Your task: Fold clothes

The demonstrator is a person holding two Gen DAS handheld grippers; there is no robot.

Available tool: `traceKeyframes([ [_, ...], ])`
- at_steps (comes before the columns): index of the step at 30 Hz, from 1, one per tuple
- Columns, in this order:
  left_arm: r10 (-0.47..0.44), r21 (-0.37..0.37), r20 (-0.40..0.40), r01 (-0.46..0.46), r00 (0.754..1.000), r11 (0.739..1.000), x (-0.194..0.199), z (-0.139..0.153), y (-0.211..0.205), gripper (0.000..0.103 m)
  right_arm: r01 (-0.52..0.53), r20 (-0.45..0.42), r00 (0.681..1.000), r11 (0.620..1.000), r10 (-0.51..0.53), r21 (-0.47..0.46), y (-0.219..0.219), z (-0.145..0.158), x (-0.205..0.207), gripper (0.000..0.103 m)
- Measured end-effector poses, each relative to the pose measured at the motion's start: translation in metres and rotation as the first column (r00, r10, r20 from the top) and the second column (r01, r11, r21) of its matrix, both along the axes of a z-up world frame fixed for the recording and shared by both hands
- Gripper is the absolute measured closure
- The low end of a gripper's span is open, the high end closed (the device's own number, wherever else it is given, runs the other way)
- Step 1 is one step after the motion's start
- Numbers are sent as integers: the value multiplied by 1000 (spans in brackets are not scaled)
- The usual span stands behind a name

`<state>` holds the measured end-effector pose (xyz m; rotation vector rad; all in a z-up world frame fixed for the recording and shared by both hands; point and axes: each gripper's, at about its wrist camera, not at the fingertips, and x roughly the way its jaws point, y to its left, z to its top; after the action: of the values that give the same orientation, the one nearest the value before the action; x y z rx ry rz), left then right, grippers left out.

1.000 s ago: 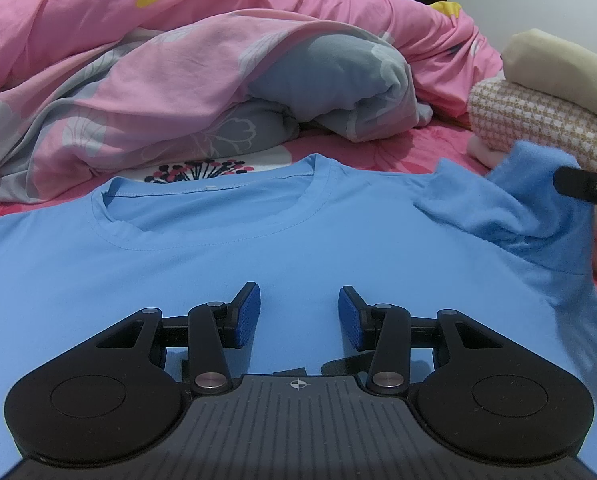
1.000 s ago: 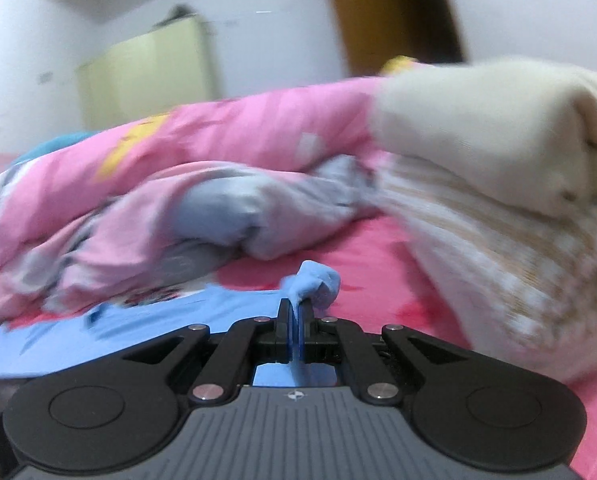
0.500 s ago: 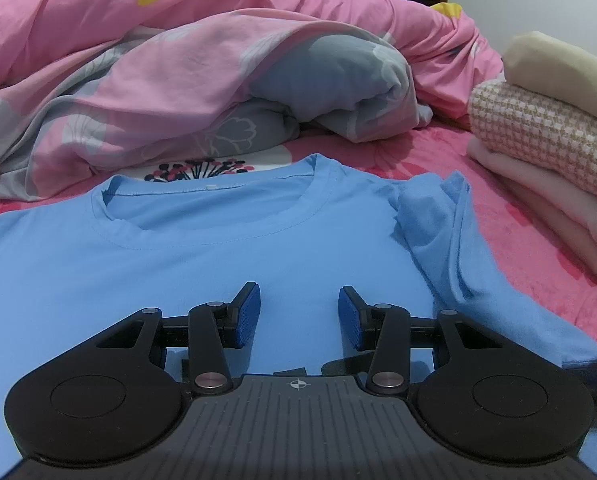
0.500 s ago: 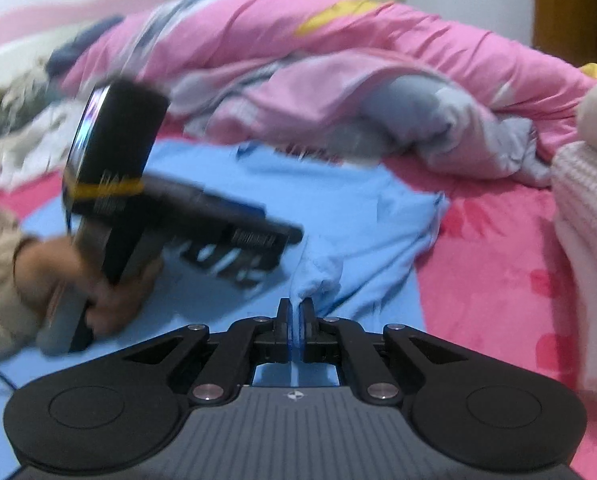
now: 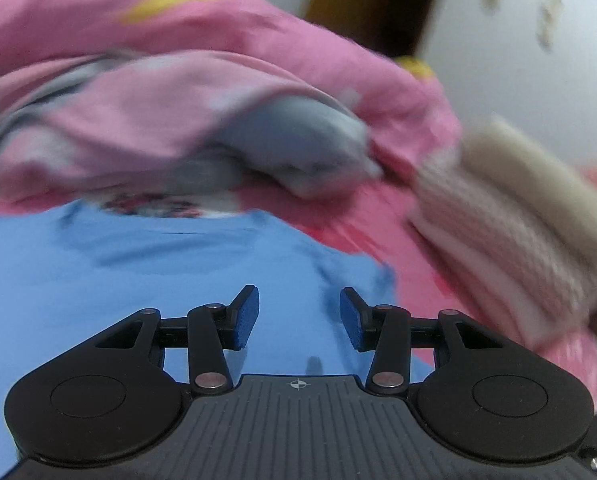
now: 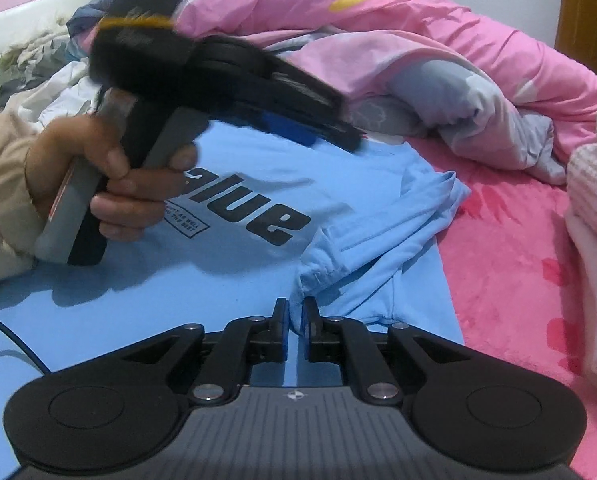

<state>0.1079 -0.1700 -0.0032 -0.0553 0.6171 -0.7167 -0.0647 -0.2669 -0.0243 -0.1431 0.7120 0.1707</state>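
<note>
While the left wrist view is smeared by motion, it shows the left gripper point(image 5: 296, 316) with its blue pads well apart and nothing between them, poised above the light blue cotton T-shirt point(image 5: 138, 276) spread flat on the bed, probably freed to take a new hold. Behind lie the rumpled pink and grey quilt point(image 5: 218, 92) and a stack of folded cream and pink knitwear point(image 5: 510, 216), likely garments already done.

From the right wrist view, the right gripper point(image 6: 294, 320) has just been opening: its jaws stand barely parted with the bunched sleeve edge point(image 6: 318, 276) at their tips, apparently letting go of the sleeve laid inward over the shirt's printed chest. A hand point(image 6: 110, 184) in a beige padded sleeve point(image 6: 2, 184) carries the other tool above the shirt.
</note>
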Motion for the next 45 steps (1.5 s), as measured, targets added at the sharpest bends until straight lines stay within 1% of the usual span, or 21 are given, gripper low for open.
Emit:
traceKeyframes([
  [2, -59, 87, -6, 60, 998, 994, 3, -1, -28, 58, -1, 4, 1000, 1000, 1, -3, 0, -1, 0, 96],
  [5, -103, 129, -11, 104, 995, 986, 8, -3, -60, 58, -6, 11, 1000, 1000, 6, -21, 3, -1, -2, 95],
  [7, -111, 146, -22, 113, 994, 983, 14, -5, -76, 58, -10, 15, 1000, 1000, 10, -26, 3, -2, -2, 95],
  [12, -96, 141, -43, 101, 994, 985, 27, -4, -90, 58, -14, 19, 1000, 1000, 14, -16, 1, -3, -2, 95],
  [16, -79, 163, -26, 82, 997, 983, 29, -1, -97, 59, -15, 22, 1000, 1000, 16, -17, 2, -4, -1, 95],
  [18, -60, 179, -18, 62, 998, 982, 29, -1, -99, 69, -15, 23, 1000, 1000, 15, -15, 1, -5, -2, 95],
  [19, -49, 175, -20, 52, 999, 983, 29, 0, -97, 70, -15, 25, 1000, 1000, 15, -14, 1, -5, -2, 95],
  [21, -32, 155, -32, 37, 999, 987, 31, 2, -90, 86, -15, 27, 1000, 1000, 15, -12, 0, -5, -2, 95],
  [24, -7, 140, -39, 12, 999, 990, 33, 5, -76, 98, -16, 33, 999, 1000, 16, -11, 0, -4, -3, 95],
  [27, 28, 120, -59, -20, 998, 993, 38, 7, -56, 100, -16, 38, 999, 1000, 16, -12, -1, -3, -3, 95],
  [33, 126, 26, -138, -123, 982, 992, 55, 10, -4, 102, -19, 49, 999, 1000, 19, -17, 0, -1, -5, 95],
  [34, 124, 7, -153, -124, 980, 992, 56, 11, 2, 102, -21, 51, 998, 1000, 21, -19, 1, 0, -5, 95],
  [36, 74, -31, -180, -81, 981, 996, 58, 12, 5, 101, -22, 47, 999, 999, 24, -28, 3, -1, -4, 95],
  [38, 4, -43, -184, -12, 983, 999, 53, 15, -6, 98, -23, 39, 999, 999, 25, -39, 5, -3, -2, 95],
  [40, -68, -6, -147, 68, 987, 998, 40, 18, -27, 96, -23, 37, 999, 999, 24, -41, 5, -3, -1, 95],
  [41, -105, 14, -129, 107, 986, 994, 33, 19, -38, 94, -23, 37, 999, 999, 24, -40, 5, -3, -1, 95],
  [42, -132, 49, -102, 137, 986, 989, 25, 19, -50, 91, -23, 37, 999, 999, 24, -39, 5, -3, -2, 95],
  [45, -179, 165, -9, 178, 984, 970, 6, 15, -81, 88, -24, 37, 999, 999, 25, -37, 5, -4, -2, 95],
])
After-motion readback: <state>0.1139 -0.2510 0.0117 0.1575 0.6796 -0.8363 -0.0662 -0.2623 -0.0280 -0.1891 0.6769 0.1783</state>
